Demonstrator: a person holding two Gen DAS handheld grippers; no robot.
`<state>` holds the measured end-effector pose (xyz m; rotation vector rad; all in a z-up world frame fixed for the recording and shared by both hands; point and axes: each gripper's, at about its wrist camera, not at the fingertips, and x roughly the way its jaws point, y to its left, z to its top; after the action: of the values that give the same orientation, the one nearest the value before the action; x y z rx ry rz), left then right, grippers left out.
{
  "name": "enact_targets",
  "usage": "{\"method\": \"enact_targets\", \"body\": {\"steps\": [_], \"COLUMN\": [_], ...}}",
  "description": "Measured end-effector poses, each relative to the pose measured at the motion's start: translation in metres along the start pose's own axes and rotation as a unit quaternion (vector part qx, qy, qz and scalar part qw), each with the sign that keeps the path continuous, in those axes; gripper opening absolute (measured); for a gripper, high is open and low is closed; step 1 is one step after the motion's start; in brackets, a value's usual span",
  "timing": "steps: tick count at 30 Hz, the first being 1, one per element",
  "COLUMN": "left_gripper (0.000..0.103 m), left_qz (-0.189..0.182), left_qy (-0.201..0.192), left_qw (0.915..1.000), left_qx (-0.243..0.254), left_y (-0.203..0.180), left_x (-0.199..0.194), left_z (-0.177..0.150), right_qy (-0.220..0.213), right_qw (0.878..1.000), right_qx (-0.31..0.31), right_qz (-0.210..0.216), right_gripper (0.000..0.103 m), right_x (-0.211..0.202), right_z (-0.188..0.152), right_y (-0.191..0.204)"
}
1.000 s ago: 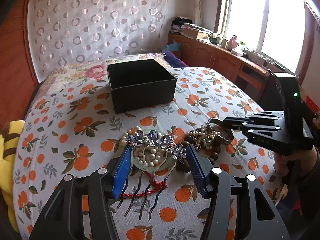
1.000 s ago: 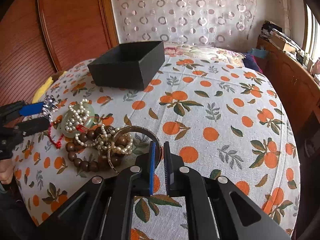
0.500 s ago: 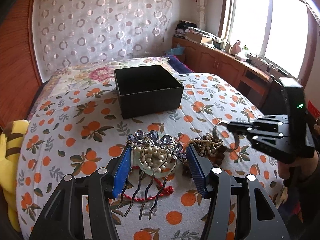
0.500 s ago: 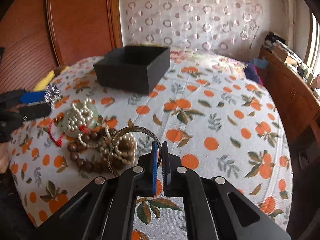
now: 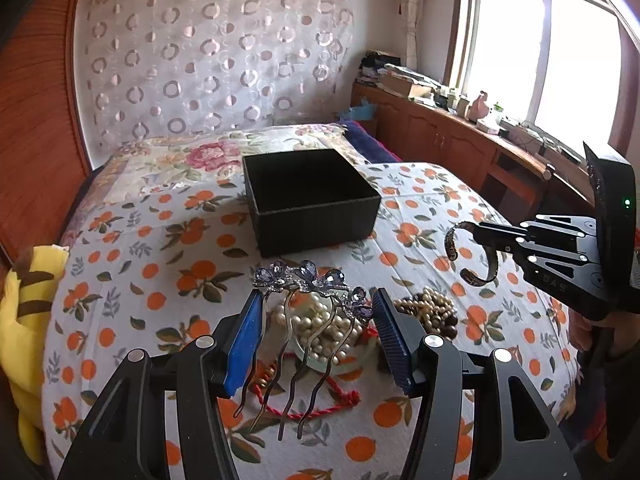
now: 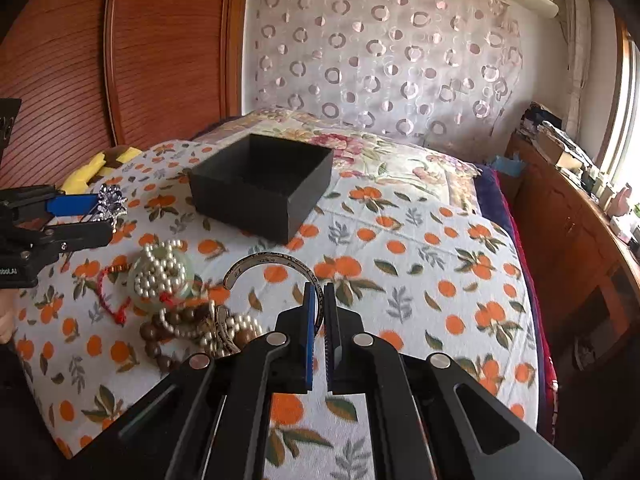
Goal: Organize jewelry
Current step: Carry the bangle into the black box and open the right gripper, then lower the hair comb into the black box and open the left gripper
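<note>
My left gripper [image 5: 316, 300] is shut on a jewelled hair comb [image 5: 308, 280] with purple stones, held above the bed. My right gripper [image 6: 319, 292] is shut on an open silver bangle [image 6: 272, 262], lifted clear of the pile; the bangle also shows in the left wrist view [image 5: 454, 240]. An open black box [image 5: 310, 196] stands further back on the bedspread and also shows in the right wrist view [image 6: 260, 184]. A pile of pearl strands, a jade pendant [image 6: 162, 276] on red cord and brown beads [image 6: 160, 344] lies on the cloth below both grippers.
The bed has an orange-print spread [image 6: 420, 280]. A yellow striped soft toy [image 5: 24, 312] lies at its left edge. A wooden cabinet [image 5: 448, 140] with clutter runs under the window on the right. A wooden headboard [image 6: 160, 52] and a patterned curtain stand behind.
Both grippers have risen from the pile. The right gripper lifted the bangle off the beads. The left gripper carried the comb up and toward the box.
</note>
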<state>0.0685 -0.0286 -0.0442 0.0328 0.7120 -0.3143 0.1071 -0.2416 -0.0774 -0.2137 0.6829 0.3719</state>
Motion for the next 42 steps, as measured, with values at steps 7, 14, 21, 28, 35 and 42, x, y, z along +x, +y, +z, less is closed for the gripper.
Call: {"method": "enact_targets", "body": {"steps": [7,14,21,28,35,42], "left_gripper": [0.053,0.053,0.053,0.053,0.053,0.053], "left_qz": [0.012,0.027,0.036,0.044,0.045,0.043], "left_qy": [-0.009,-0.017,-0.019,-0.013,-0.005,0.006], "left_qw": [0.9999,0.9994,0.9991,0.9989,0.999,0.999], "left_qx": [-0.008,-0.011,-0.012,-0.006,0.001,0.01], "left_y": [0.015,0.031,0.04,0.04,0.034,0.022], "left_x": [0.005,0.012,0.02,0.034,0.056,0.086], "left_z": [0.017,0.035,0.052,0.067,0.083,0.102], "right_qy": [-0.019,-0.027,-0.022,-0.004,-0.02,-0.033], "right_qw": [1.0,1.0,1.0,1.0,0.998,0.997], "right_qx": [0.0,0.003,-0.001,0.002,0.035,0.053], "right_qz": [0.002,0.005,0.017,0.025,0.04,0.038], "right_gripper": [0.005,0.005,0.005,0.009,0.015,0.022], "right_x": [0.028,0.06,0.088,0.112,0.101,0.075], "right_z": [0.037,0.076,0.098,0.102,0.098,0.077], "right_y": [0.001,0.004,0.011,0.013,-0.005,-0.028]}}
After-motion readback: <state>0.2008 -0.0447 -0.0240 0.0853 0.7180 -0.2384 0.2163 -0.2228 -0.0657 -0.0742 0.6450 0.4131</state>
